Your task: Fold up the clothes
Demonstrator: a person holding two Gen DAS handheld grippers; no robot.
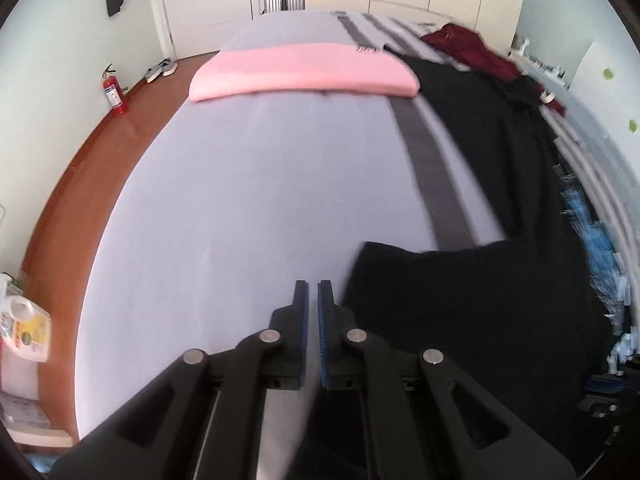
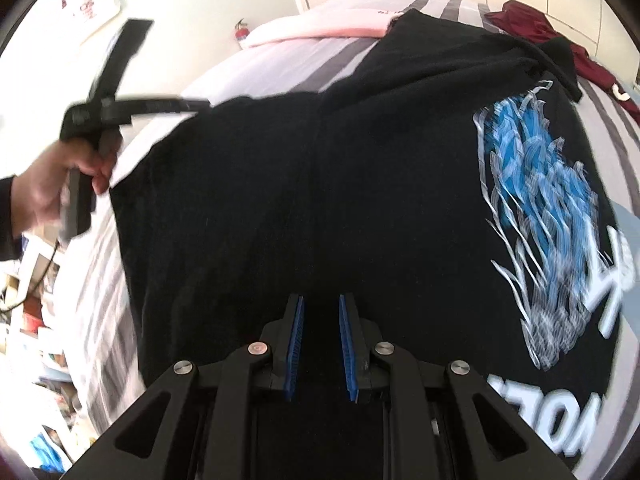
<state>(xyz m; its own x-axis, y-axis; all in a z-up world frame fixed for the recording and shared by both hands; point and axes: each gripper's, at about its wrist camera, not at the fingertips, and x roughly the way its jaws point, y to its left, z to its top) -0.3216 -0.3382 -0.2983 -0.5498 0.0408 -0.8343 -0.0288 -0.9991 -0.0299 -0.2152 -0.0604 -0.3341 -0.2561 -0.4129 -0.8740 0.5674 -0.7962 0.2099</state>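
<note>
Left wrist view: the left claw is seen above the pale bed sheet, its blue-padded fingers drawn almost together with only a narrow slit between them and nothing pinched. A black T-shirt is spread on the bed just to the right of the fingertips, its near edge lying across a grey stripe of the sheet. A folded pink garment is laid across the far part of the bed, and a dark red garment is bunched farther right. A red fire extinguisher is stood against the wall on the wooden floor. Right wrist view: the right claw is held over the black T-shirt, fingers spread with a clear gap, empty. A blue and white print is seen on the right part of the shirt, blurred. At the left, the other claw is gripped by a hand and is reached toward the shirt's left edge; contact cannot be told because of blur.
</note>
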